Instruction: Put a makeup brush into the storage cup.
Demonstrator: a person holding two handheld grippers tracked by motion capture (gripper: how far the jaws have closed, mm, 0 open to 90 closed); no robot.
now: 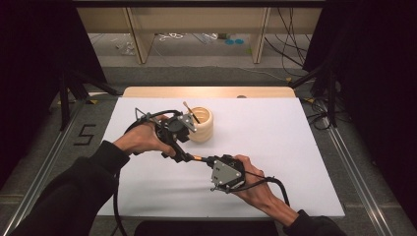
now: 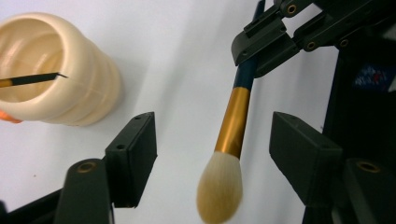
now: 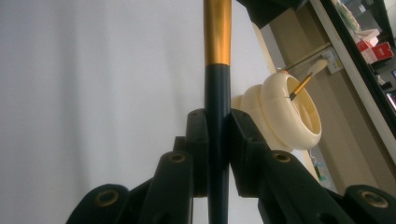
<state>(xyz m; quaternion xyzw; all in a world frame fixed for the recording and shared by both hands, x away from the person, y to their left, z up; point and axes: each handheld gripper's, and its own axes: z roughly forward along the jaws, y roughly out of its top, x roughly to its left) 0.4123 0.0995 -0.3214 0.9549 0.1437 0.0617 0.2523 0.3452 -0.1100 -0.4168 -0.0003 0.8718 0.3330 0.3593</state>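
Observation:
A make-up brush (image 2: 233,121) with a dark blue handle, gold ferrule and cream bristles is held level above the white table. My right gripper (image 3: 218,126) is shut on its handle (image 3: 217,32). My left gripper (image 2: 215,135) is open; its jaws stand either side of the ferrule and bristles without touching them. In the high view the two grippers meet at mid-table: left gripper (image 1: 181,153), brush (image 1: 196,158), right gripper (image 1: 210,161). A cream ribbed cup (image 1: 204,129) stands upright just behind the left gripper, with a thin brush (image 1: 189,109) leaning inside it.
The white tabletop (image 1: 285,142) stretches right of and in front of the hands. A wooden strip (image 1: 206,92) runs along its far edge. Cables trail from both grippers toward the near edge. Dark stands and a shelf lie beyond the table.

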